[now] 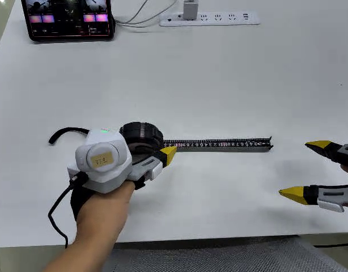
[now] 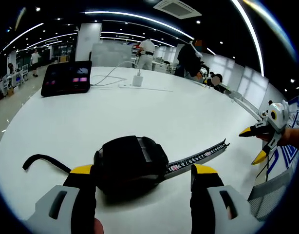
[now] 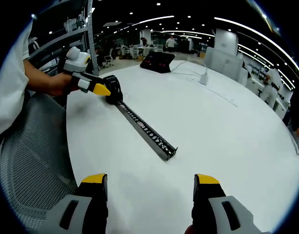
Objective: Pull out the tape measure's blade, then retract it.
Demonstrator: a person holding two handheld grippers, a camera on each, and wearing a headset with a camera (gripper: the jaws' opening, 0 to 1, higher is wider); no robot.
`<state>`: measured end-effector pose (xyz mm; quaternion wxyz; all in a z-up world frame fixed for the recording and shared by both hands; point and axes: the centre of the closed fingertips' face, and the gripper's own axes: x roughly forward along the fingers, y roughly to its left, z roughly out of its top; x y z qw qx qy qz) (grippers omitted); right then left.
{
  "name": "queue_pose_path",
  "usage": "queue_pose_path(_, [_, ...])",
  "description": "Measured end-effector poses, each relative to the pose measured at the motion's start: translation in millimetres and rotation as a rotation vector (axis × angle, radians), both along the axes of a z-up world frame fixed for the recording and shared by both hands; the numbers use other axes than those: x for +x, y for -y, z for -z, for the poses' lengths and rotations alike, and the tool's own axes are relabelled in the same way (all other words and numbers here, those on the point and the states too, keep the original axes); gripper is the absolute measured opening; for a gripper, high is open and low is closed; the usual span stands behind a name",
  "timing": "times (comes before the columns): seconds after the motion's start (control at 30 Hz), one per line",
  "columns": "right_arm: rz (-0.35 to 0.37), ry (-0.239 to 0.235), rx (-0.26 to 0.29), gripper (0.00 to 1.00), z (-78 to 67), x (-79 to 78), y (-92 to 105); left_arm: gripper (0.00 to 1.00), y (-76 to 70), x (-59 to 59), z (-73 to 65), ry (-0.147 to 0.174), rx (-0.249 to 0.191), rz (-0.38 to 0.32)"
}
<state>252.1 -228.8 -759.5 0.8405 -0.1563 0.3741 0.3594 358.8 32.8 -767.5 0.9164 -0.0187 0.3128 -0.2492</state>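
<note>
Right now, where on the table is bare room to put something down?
The wide middle of the table, between tablet, power strip and blade, is bare. So is the front strip between blade and edge. Crowded: the left gripper around the tape measure, with its strap.

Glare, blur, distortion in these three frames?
Head view: even light, faint shadows on the white tabletop; numerals on the black tape measure blade are soft. Left gripper view: fisheye bows the tabletop edge, ceiling light strips streak. Right gripper view: same bowing, blade in focus.
</note>
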Motion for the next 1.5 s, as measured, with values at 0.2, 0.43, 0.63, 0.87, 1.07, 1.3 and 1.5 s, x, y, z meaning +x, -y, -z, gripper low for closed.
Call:
queue_pose_path(0.2, [-0.054, -0.003, -0.026, 0.63, 2.4, 12.6, 0.7, 0.76, -0.4, 5.5, 1.3, 0.001, 0.006, -0.033])
queue_pose_path(0.43, [-0.113, -0.014, -0.049, 0.56, 5.9, 24.7, -1.4, 0.74, -1.6, 10.5, 2.4, -0.002, 0.019, -0.070])
queue_pose_path(0.63, [-0.159, -0.028, -0.079, 0.51, 9.4, 32.5, 0.6, 0.73, -2.5, 12.6, 3.4, -0.007, 0.022, -0.093])
queue_pose_path(0.87, [-0.196, -0.038, -0.093, 0.47, 12.8, 40.5, -1.4, 0.69, -6.2, 14.8, 5.1, -0.011, 0.035, -0.117])
queue_pose_path(1.07, [-0.232, -0.047, -0.112, 0.45, 16.2, 45.3, -4.2, 0.65, -9.8, 16.1, 6.2, -0.017, 0.045, -0.127])
queue_pose_path(1.3, [-0.263, -0.050, -0.126, 0.40, 18.0, 51.2, -7.3, 0.62, -11.2, 16.6, 6.2, -0.026, 0.034, -0.135])
queue_pose_path(1.5, [-0.303, -0.066, -0.142, 0.36, 22.5, 52.5, -8.8, 0.62, -11.1, 16.6, 6.8, -0.029, 0.037, -0.134])
